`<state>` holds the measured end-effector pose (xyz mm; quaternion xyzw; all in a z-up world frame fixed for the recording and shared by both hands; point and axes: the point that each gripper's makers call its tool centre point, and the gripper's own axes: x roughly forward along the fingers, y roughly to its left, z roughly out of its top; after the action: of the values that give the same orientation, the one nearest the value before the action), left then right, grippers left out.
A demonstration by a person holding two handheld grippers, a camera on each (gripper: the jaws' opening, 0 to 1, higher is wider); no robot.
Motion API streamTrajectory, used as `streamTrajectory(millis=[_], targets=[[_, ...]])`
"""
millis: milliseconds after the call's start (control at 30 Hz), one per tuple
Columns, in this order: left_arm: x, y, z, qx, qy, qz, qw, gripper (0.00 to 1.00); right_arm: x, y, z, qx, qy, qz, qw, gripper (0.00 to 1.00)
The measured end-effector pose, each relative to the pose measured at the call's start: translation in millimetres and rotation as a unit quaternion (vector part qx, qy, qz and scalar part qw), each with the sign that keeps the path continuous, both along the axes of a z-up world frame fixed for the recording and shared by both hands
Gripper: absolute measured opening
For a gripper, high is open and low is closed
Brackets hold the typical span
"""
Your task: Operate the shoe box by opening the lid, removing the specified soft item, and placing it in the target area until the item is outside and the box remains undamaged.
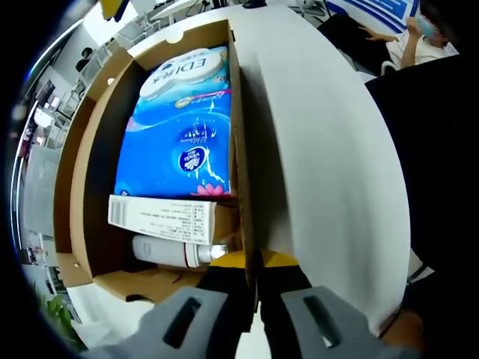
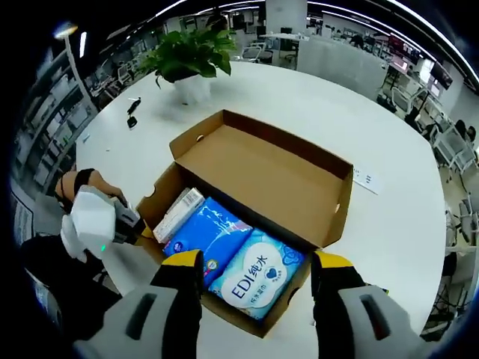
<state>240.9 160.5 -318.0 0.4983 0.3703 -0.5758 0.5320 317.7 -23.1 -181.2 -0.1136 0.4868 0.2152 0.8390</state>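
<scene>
White round tabletop (image 2: 389,224) in an open office. Right hand-held gripper (image 2: 257,278) hovering, jaws wide apart, empty, above open shoe box (image 2: 299,161) with blue soft pack (image 2: 258,273). Left hand-held gripper (image 1: 254,298) nearly closed, pinching the box wall edge.

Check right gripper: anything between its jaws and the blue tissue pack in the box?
Nothing visible. The lid is open and tipped back, the blue tissue pack lies uncovered in the shoe box, and the right gripper hangs open directly above it.
</scene>
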Motion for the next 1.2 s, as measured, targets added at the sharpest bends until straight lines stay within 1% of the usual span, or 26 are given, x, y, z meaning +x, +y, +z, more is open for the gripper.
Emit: streamTrajectory(millis=[67,100,200,333,533,733,867,933,1000,1100,1200], targets=[[-0.2,0,0.0,0.0,-0.001,-0.001,1.0,0.02,1,4,-3.3,-0.003,0.005,0.001,1.0,0.6],[-0.1,0,0.0,-0.001,-0.001,-0.001,1.0,0.02,0,6,-5.6,-0.006,0.012,0.006,0.9999,0.6],[-0.6,0,-0.1,-0.001,0.0,-0.001,1.0,0.02,1,9,-8.2,-0.008,0.017,-0.001,0.9998,0.6],[-1.3,0,0.1,-0.003,0.0,-0.003,1.0,0.02,2,11,-17.4,-0.021,0.033,-0.004,0.9992,0.6],[-1.0,-1,0.2,-0.003,0.001,-0.002,1.0,0.02,1,18,-24.6,-0.019,0.045,-0.005,0.9988,0.6],[-1.2,-2,0.6,-0.005,0.001,-0.003,1.0,0.02,4,26,-40.2,-0.028,0.065,-0.008,0.9975,0.6],[-1.3,-2,0.5,-0.005,0.001,-0.003,1.0,0.02,4,29,-46.4,-0.033,0.074,-0.005,0.9967,0.6],[-1.7,-1,0.6,-0.005,0.0,-0.004,1.0,0.02,5,29,-53.3,-0.042,0.081,-0.013,0.9957,0.6],[-2.3,-1,1.1,-0.005,0.001,-0.004,1.0,0.02,-14,10,-86.0,-0.069,0.122,-0.061,0.9882,0.6],[-2.6,-1,1.2,-0.005,0.0,-0.004,1.0,0.02,-21,6,-95.6,-0.081,0.132,-0.063,0.986,0.61],[-3.1,0,1.2,-0.005,-0.001,-0.006,1.0,0.02,-25,6,-99.0,-0.076,0.138,-0.076,0.9846,0.62]])
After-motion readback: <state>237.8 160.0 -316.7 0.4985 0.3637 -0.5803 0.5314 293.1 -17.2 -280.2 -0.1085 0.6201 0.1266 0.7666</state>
